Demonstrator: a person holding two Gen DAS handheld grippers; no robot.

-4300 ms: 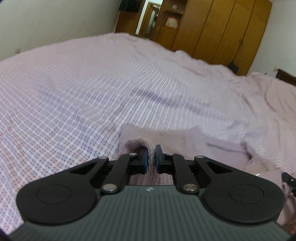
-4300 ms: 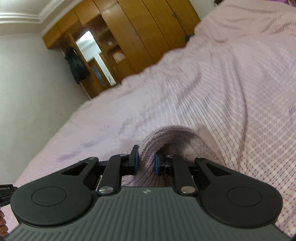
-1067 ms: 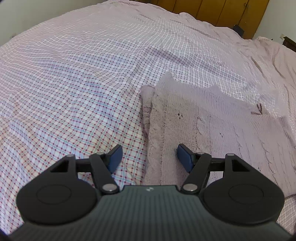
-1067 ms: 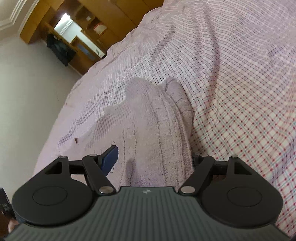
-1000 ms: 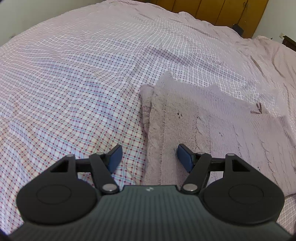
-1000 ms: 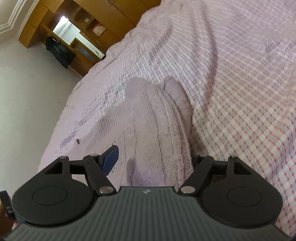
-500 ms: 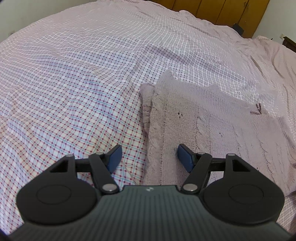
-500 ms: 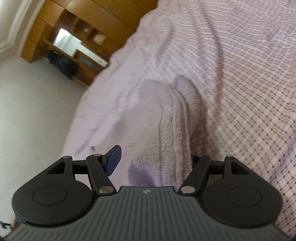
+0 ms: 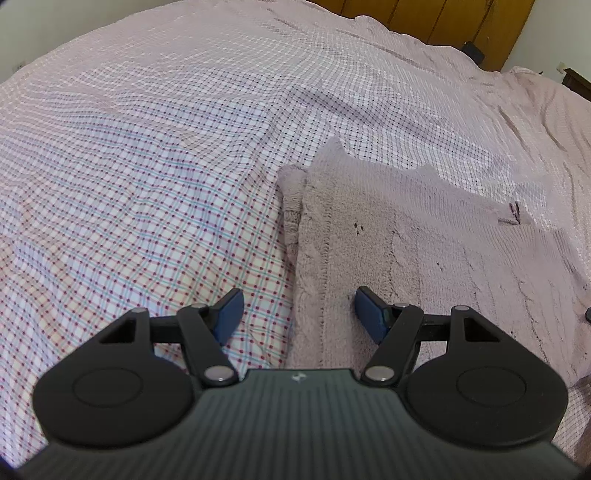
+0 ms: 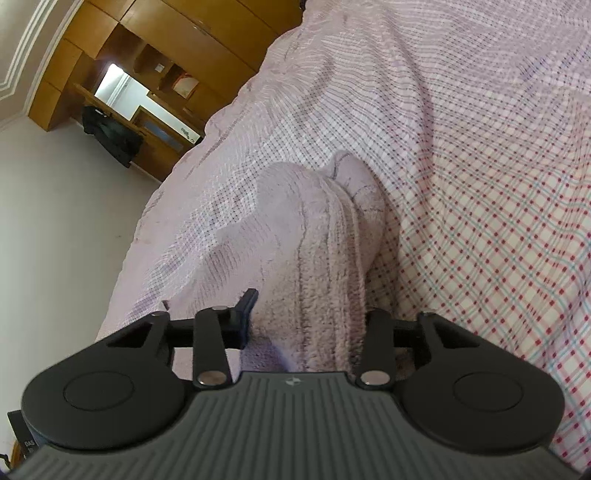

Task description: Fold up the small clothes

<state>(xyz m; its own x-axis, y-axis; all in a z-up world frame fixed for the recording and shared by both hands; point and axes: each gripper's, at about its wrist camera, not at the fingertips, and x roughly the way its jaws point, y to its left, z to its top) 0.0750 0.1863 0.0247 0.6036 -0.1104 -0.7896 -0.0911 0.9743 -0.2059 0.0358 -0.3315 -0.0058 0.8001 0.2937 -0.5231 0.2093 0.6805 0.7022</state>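
Left wrist view: the left gripper [image 9: 297, 308] hangs over the near edge of a pale mauve knit sweater [image 9: 424, 251] that lies flat on a checked sheet [image 9: 147, 166], with its blue pads [image 9: 229, 314] standing well apart; one pad is over the sheet just beside the sweater's left edge, the other over the knit, and neither presses on cloth. The sweater is folded along that left edge, where a narrow roll of fabric peeks out beside the top layer, and its far edge ends in a small peak. A wooden wardrobe [image 9: 424, 18] stands beyond the bed. In the right wrist view, the right gripper [image 10: 306, 314] has its jaws around a raised, bunched edge of the sweater [image 10: 314, 240]; they have just been closing, and the thick fold fills the gap between them. The left pad [image 10: 247, 306] sits against the knit; the right one is hidden behind the cloth, so whether the fold is truly pinched I cannot tell. Beyond the fold the sweater humps up from the sheet [image 10: 480, 184] toward the bed's edge, with the wardrobe [image 10: 166, 44] and a dark garment [image 10: 110, 136] hanging near it in the background.
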